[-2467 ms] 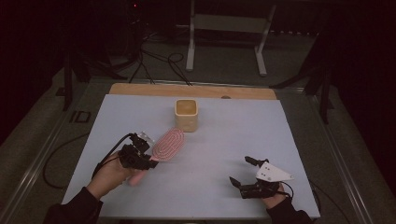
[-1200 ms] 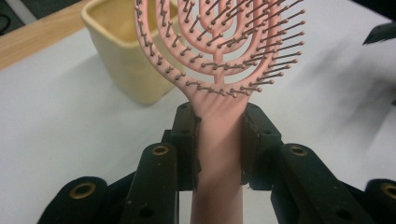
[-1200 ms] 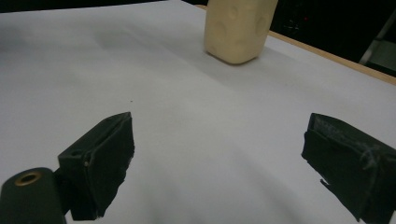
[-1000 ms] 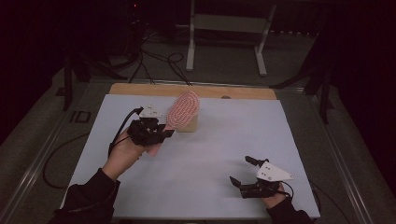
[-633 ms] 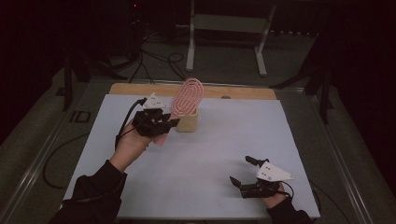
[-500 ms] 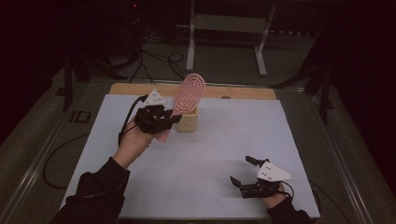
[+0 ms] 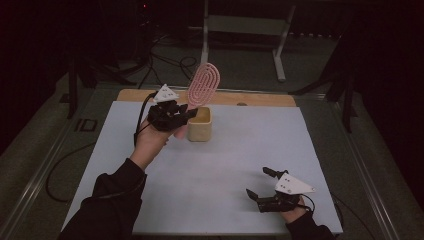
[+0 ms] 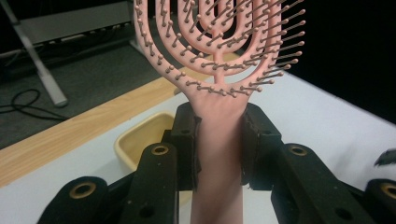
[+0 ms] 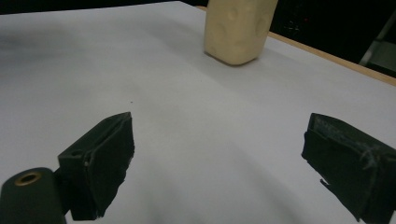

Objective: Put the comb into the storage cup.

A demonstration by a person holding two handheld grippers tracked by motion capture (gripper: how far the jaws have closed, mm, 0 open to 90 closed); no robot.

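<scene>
The left gripper (image 7: pixel 181 116) pinched the handle of a pink vented hairbrush (image 7: pixel 202 86), both pads pressed against the handle's sides in the left gripper view (image 8: pixel 219 140). In the high view the brush stood nearly upright, its long axis tilted a little away from the person, the oval bristled head uppermost and rising above the far rim of the cream square cup (image 7: pixel 199 124). The handle's lower end hung just beside the cup's near-left corner and, judging by the high view, had not yet come over the opening. The cup (image 8: pixel 140 140) lay below and to the left of the handle in the left gripper view, its open mouth facing up.

The coming move seemed to turn on that small offset: the handle end would have to shift across to the cup's mouth and then go down along the brush's long axis, handle first.

The right gripper (image 7: pixel 267 190) rested low over the white table (image 7: pixel 225 170), well apart from the cup on the near-right side, its jaws spread wide with nothing between them (image 9: pixel 215 163). The left hand was clearly nearer the cup.
</scene>
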